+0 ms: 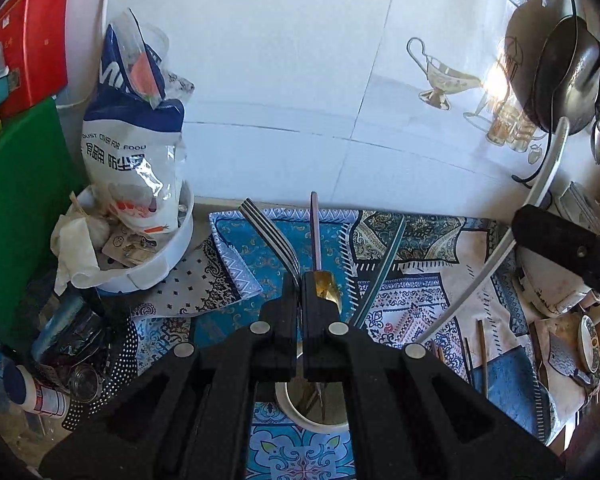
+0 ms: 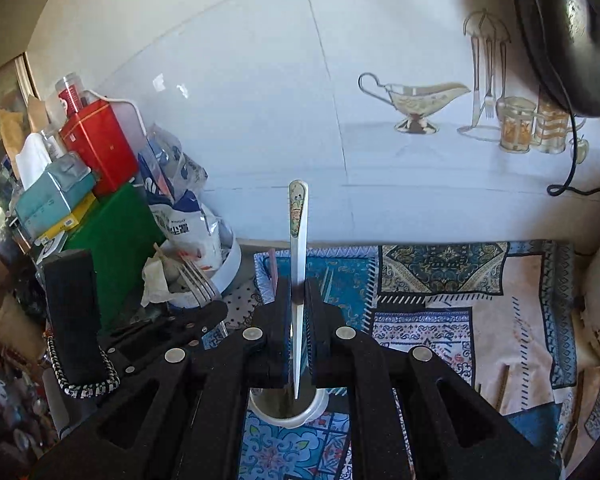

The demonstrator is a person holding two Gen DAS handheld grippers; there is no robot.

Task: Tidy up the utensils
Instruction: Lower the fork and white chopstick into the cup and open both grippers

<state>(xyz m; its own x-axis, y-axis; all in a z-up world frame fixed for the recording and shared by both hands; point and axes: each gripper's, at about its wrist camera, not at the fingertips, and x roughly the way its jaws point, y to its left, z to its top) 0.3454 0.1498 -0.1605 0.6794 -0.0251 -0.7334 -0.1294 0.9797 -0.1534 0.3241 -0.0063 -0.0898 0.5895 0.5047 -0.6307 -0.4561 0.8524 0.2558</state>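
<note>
My left gripper [image 1: 300,280] is shut on a silver fork [image 1: 270,234], tines pointing up and away, held over a white cup [image 1: 320,420] that shows between the jaws below. A pink-handled utensil [image 1: 315,236] with a gold bowl rises beside the right finger; whether it is gripped I cannot tell. My right gripper [image 2: 299,284] is shut on a white utensil handle [image 2: 298,224] with a printed picture, upright, its lower end over the same white cup [image 2: 288,412]. The left gripper and its fork [image 2: 198,280] appear at the left of the right wrist view.
A patterned blue cloth [image 1: 412,264] covers the counter. A white bowl with a plastic bag [image 1: 136,168] and a green board [image 1: 16,208] stand at left. A black pan [image 1: 560,76] hangs at right. Chopsticks [image 1: 482,356] lie on the cloth at right.
</note>
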